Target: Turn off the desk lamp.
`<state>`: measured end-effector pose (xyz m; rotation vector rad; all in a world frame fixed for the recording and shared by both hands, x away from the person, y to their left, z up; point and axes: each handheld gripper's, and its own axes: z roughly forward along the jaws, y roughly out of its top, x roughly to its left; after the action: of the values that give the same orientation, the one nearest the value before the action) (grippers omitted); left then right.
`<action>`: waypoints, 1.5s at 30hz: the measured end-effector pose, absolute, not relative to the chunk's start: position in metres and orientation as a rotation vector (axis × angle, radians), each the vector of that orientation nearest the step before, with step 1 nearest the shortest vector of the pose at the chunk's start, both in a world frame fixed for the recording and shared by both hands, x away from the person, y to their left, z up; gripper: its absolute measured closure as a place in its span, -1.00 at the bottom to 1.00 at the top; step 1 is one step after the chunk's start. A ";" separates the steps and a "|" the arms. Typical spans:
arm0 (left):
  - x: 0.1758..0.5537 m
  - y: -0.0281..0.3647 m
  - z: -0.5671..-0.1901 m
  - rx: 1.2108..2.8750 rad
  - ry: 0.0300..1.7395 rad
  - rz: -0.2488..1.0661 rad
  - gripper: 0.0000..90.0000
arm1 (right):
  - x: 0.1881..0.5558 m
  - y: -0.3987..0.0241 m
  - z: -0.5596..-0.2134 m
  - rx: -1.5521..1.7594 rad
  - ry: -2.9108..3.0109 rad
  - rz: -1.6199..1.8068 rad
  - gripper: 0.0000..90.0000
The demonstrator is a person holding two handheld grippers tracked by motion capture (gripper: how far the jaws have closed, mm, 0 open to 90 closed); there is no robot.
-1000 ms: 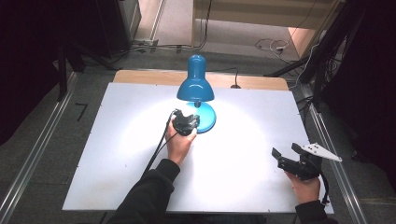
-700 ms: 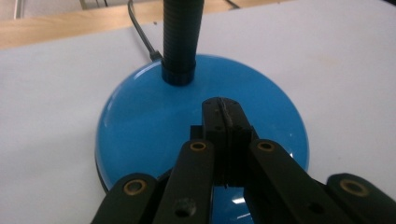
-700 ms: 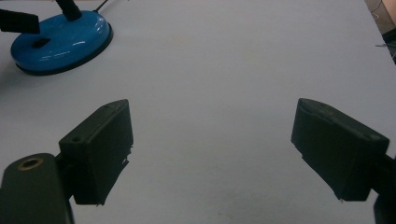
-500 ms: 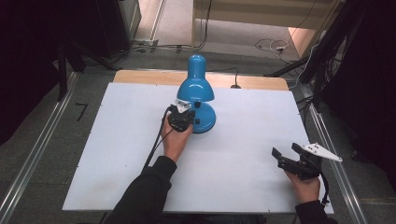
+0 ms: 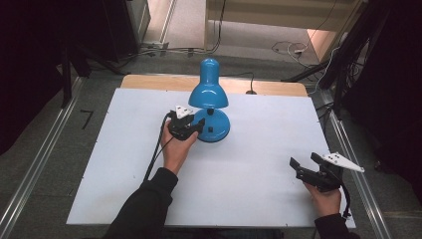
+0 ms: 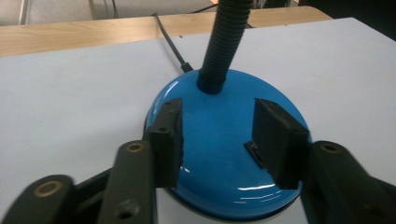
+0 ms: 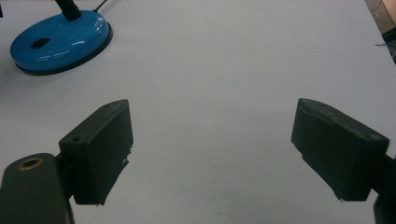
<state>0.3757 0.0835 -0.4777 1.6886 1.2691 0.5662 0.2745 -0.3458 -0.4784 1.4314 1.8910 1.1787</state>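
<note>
Blue and glossy, the lamp base (image 6: 224, 144) is directly in front of my left gripper (image 6: 219, 140). The jaws of this gripper are apart, one on each side of the domed base, and they reach over its near part. I cannot tell if the pads really touch the blue surface or only hang just above it. Between the jaws I see a small black switch (image 6: 254, 151) on the dome, very near the inner face of one jaw. The black ribbed neck (image 6: 224, 44) goes up from the top of the base, and a black cord (image 6: 170, 44) runs from the back of the base over the bench (image 6: 70, 102) to its wooden far edge.

In the high view the lamp (image 5: 209, 107) stands on the far middle part of the white bench (image 5: 259, 159), with its blue shade (image 5: 208, 92) turned down above the base. My left gripper (image 5: 185, 125) is against the left side of the base, held by my left hand (image 5: 176, 147).

My right gripper (image 5: 311, 172) is well apart from the lamp, near the right front corner of the bench. Its jaws are wide apart and they hold nothing; in the right gripper view only the bare white surface lies between them (image 7: 212, 149), and the lamp base (image 7: 60, 39) sits far at the upper left.
</note>
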 end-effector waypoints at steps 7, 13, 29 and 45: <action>0.370 0.097 -0.477 1.670 1.303 0.574 -0.16 | 0.275 -0.346 -0.479 1.428 1.894 1.177 -0.75; 0.363 0.104 -0.477 1.674 1.303 0.570 -0.21 | 0.275 -0.345 -0.479 1.429 1.895 1.175 -0.75; 0.341 0.127 -0.479 1.654 1.337 0.540 -0.34 | 0.275 -0.344 -0.479 1.435 1.897 1.170 -0.75; 0.321 0.148 -0.487 1.656 1.388 0.545 -0.39 | 0.274 -0.345 -0.479 1.429 1.898 1.176 -0.75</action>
<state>0.3208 0.1480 -0.4869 1.6560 1.3882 0.5450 0.2744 -0.3451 -0.4788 1.4289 1.8982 1.1765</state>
